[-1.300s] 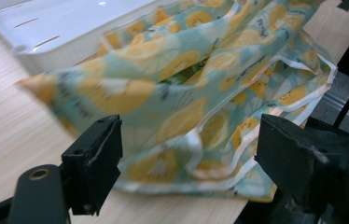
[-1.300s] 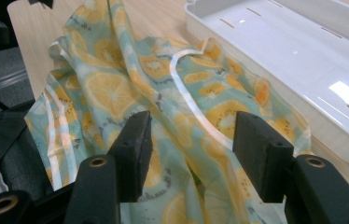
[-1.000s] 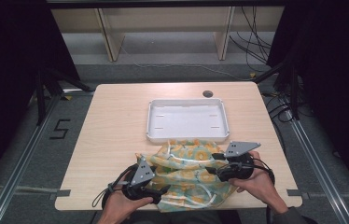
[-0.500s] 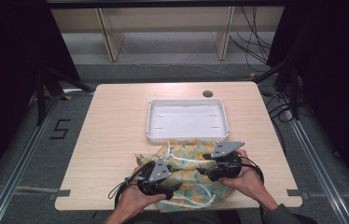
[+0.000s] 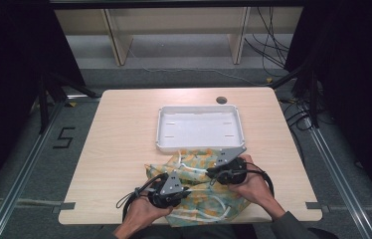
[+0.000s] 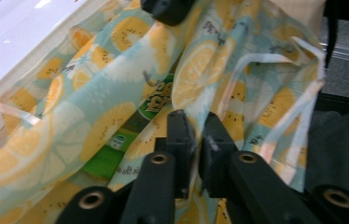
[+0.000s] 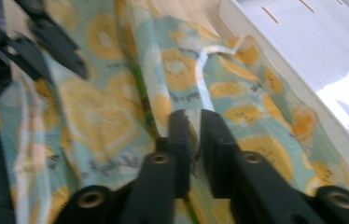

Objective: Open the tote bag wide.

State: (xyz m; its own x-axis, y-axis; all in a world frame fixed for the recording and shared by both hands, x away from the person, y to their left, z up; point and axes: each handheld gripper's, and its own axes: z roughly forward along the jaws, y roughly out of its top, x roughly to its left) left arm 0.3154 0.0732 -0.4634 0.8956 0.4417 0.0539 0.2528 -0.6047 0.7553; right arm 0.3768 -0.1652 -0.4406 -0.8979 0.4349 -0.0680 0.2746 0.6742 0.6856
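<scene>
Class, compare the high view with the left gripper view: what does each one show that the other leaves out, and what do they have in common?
High view alone: the whole wooden table, the round hole near its far edge, the floor marking "5", the shelving behind, and both of the person's hands.

Left gripper view alone: close detail, namely a green printed packet inside the bag's opening, and the left gripper with its jaws nearly closed on a fold of the fabric.

Both: the lemon-patterned bag, the white tray beside it, and the right gripper holding the bag.

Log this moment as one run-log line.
left gripper: shut on fruit-print bag | right gripper: shut on fruit-print bag | white tray: empty
</scene>
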